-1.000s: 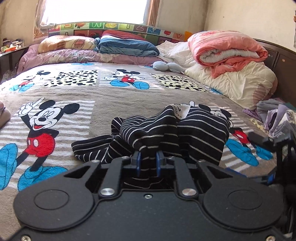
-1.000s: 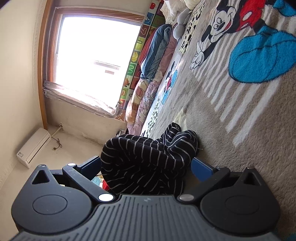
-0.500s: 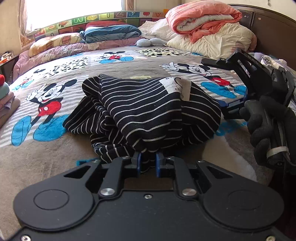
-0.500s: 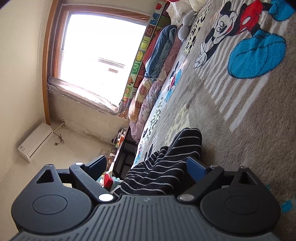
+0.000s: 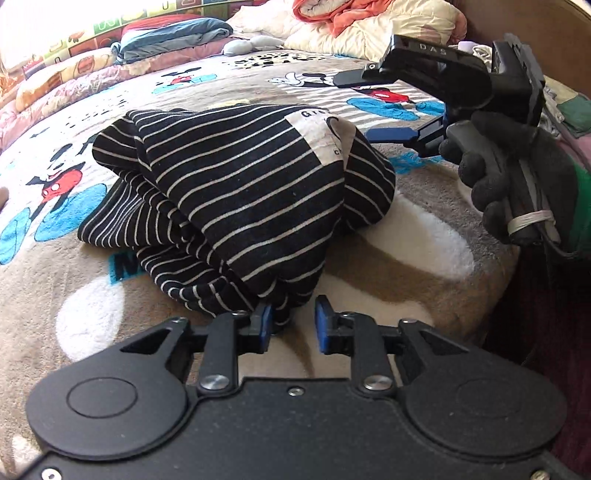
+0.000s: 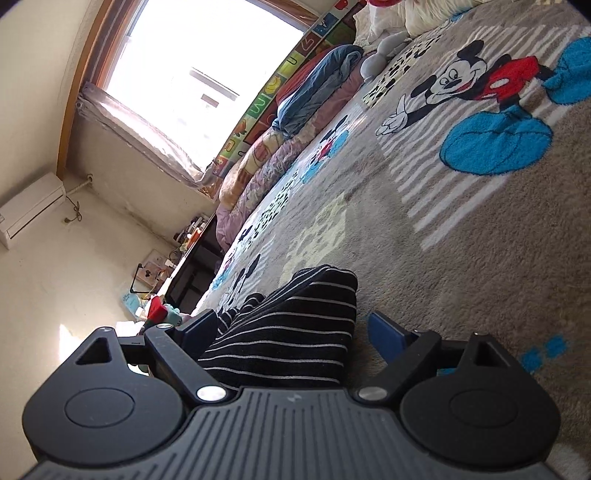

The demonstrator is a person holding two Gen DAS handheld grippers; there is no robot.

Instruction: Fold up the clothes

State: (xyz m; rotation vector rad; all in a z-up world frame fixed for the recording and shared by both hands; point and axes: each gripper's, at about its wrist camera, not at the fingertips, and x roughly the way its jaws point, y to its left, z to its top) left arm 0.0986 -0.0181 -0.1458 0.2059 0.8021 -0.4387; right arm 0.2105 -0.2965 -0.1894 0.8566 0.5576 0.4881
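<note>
A black shirt with thin white stripes (image 5: 240, 184) lies bunched on the cartoon-mouse blanket (image 5: 406, 229). Its near hem reaches my left gripper (image 5: 293, 325), whose jaws are opening. The hem brushes the left blue pad (image 5: 265, 325); the other pad stands clear of it. At the shirt's right edge a gloved hand (image 5: 509, 177) holds my right gripper (image 5: 369, 107), turned on its side. In the right wrist view a fold of the shirt (image 6: 288, 350) lies between that gripper's (image 6: 291, 330) wide jaws, which are closing. Its pads do not press the cloth.
Folded quilts, a blue one (image 5: 173, 37) and a pink-orange one (image 5: 351, 18), line the bed's far side with a grey soft toy (image 5: 240, 44). Loose clothes (image 5: 569, 107) lie at the right edge. A bright window (image 6: 207, 74) is behind.
My left jaws have parted and let go of the striped shirt, which now rests on the blanket. The right gripper has let the shirt sink low between its jaws.
</note>
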